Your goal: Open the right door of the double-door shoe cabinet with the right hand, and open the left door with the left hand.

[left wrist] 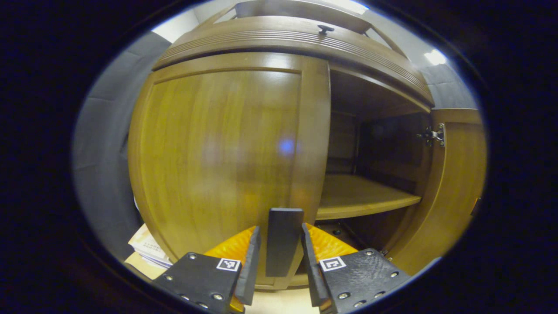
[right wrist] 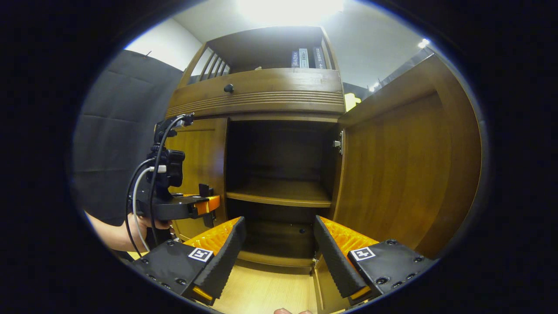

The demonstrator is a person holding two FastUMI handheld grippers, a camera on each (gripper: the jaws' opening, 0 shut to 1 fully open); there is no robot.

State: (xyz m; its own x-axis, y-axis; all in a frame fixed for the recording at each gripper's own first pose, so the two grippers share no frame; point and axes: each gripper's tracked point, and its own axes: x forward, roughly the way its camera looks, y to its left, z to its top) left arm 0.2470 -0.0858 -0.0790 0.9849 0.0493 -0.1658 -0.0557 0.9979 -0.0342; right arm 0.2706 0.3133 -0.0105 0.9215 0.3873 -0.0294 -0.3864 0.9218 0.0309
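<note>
The brown wooden shoe cabinet's left door (left wrist: 226, 152) is closed. Its black upright handle (left wrist: 283, 240) stands between the fingers of my left gripper (left wrist: 280, 226). The right finger touches the handle, and a thin sliver of wood shows beside the left finger. The right door (right wrist: 392, 174) is swung wide open, baring a dark inside with a shelf (right wrist: 279, 194). My right gripper (right wrist: 279, 244) is open wide with nothing between its fingers, in front of the open half. In the right gripper view the left gripper (right wrist: 205, 205), held by a hand (right wrist: 117, 231), sits at the left door (right wrist: 196, 165).
A drawer front with a small black knob (right wrist: 228, 88) runs above the doors, and books (right wrist: 305, 56) stand on the top shelf. A stack of papers (left wrist: 148, 248) lies on the floor by the cabinet's left corner. The open right door (left wrist: 457, 183) hangs on a metal hinge (left wrist: 433, 135).
</note>
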